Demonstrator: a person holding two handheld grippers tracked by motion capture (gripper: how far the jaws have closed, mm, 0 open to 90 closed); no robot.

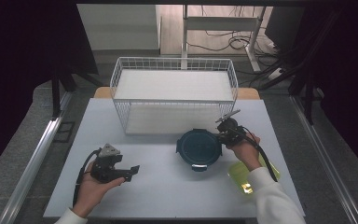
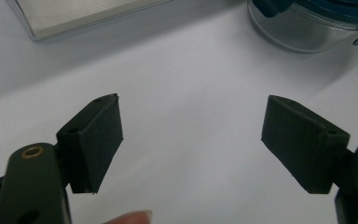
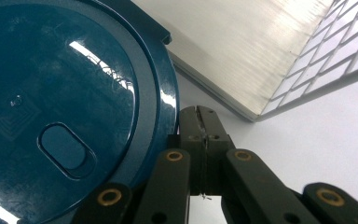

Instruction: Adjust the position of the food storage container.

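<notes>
The right hand-held gripper (image 1: pixel 223 133), jaws shut empty, pressed against the rim of the lidded tub (image 1: pixel 198 148) before the basket (image 1: pixel 174 70); the left hand-held gripper (image 1: pixel 129 171), wide open, should steady the tub's far side.

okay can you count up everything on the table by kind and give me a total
White wire basket: 1
Clear container with dark teal lid: 1
Yellow-green translucent container: 1
Hand-held tongs: 2, left open, right shut beside the lid
Total: 5
</notes>
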